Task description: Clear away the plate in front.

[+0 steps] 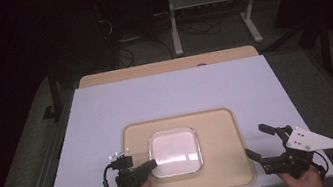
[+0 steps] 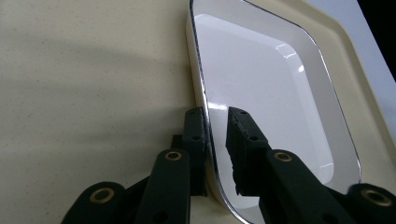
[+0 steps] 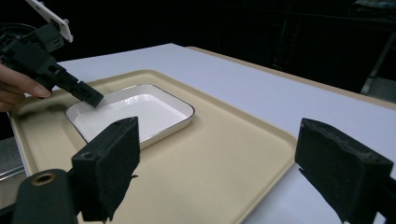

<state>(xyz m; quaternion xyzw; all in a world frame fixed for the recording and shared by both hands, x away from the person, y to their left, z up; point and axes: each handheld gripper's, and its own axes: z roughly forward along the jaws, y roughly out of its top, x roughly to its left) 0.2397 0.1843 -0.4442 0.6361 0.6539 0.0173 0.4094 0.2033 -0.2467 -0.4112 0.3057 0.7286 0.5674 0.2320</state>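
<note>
On the beige tray [image 1: 226, 165], the white dish [image 1: 174, 152] lies flat, squarish.

the dish [image 1: 175, 152] is glossy white inside with a thin dark line running round its rim, and it sits on a pale cream-beige tray [image 1: 226, 165] that shows a fine speckle close up. the tray lies on a flat white board [image 1: 175, 94] with a strip of light wood tabletop [image 1: 167, 66] showing along its far edge. the left gripper [image 1: 151, 164] is matt black with small brass-coloured rings at its pivots, and the right gripper [image 1: 257, 141] is black as well, topped by a pale grey three-cornered plate dotted with small dark holes.
</note>
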